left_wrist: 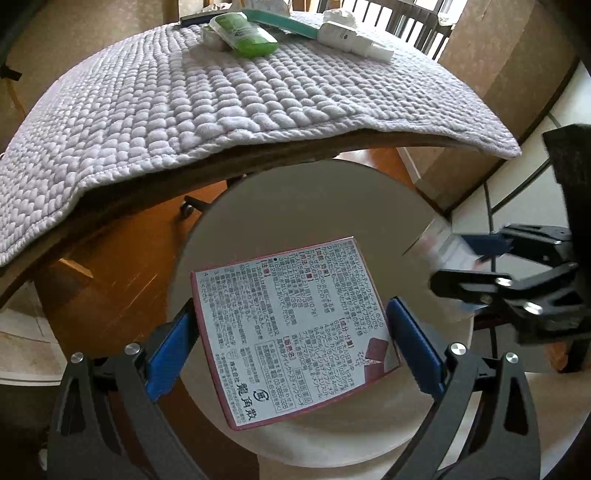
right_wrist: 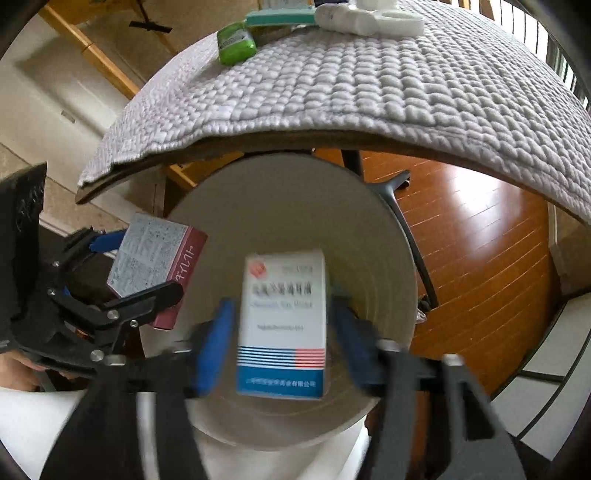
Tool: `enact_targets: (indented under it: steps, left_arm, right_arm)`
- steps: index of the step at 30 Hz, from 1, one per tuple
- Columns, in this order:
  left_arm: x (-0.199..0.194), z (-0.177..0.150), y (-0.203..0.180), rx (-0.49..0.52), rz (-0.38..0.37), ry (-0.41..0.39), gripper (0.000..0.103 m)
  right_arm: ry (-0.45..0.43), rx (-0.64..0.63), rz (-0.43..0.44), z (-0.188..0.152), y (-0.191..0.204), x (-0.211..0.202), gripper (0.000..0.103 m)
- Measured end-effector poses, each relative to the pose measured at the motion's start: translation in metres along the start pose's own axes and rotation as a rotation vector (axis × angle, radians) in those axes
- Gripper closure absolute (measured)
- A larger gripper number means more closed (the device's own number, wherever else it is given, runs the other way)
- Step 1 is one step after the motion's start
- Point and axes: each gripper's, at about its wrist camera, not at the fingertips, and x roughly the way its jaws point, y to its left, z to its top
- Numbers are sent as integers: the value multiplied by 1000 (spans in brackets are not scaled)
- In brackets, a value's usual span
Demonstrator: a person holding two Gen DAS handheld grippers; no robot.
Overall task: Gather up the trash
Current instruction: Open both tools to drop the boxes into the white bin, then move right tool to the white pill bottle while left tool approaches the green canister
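Note:
My left gripper (left_wrist: 291, 306) is shut on a flat box with a maroon edge and dense printed text (left_wrist: 295, 332), held over the round white bin (left_wrist: 295, 206). The right wrist view shows the same gripper (right_wrist: 142, 262) and box (right_wrist: 159, 254) at the bin's left rim. My right gripper (right_wrist: 282, 306) stands open over the bin (right_wrist: 280, 206). A white box with blue and red stripes (right_wrist: 282, 321) is between its blue pads, blurred, with a gap on each side. From the left wrist view the right gripper (left_wrist: 458, 258) and the white box (left_wrist: 439, 247) are at the bin's right rim.
Behind the bin, a table under a quilted lilac cloth (left_wrist: 221, 110) carries a green packet (left_wrist: 247, 37), a teal item (left_wrist: 280, 20) and white containers (left_wrist: 347, 33) at its far edge. Black table legs (right_wrist: 402, 229) stand on the wooden floor (right_wrist: 461, 258). A cardboard box (left_wrist: 498, 92) is at the right.

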Motion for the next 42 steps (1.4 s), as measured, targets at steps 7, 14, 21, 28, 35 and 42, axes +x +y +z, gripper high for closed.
enact_targets:
  steps: [7, 14, 21, 28, 35, 42]
  left_arm:
    - [4, 7, 2, 8, 14, 7, 2]
    - [5, 18, 5, -3, -9, 3, 1]
    - [-28, 30, 1, 4, -24, -79, 1]
    - [-81, 60, 3, -24, 57, -286, 1]
    - [-79, 102, 10, 66, 173, -364, 1]
    - [-38, 135, 19, 210, 229, -329, 1]
  right_arm:
    - [-34, 6, 1, 9, -1, -12, 33]
    - [-76, -8, 1, 19, 0, -29, 28]
    - [-184, -64, -31, 35, 10, -67, 19]
    - [-432, -108, -277, 56, 12, -108, 4]
    - [-406, -49, -278, 96, -18, -100, 4]
    - [-389, -110, -273, 136, -15, -76, 4]
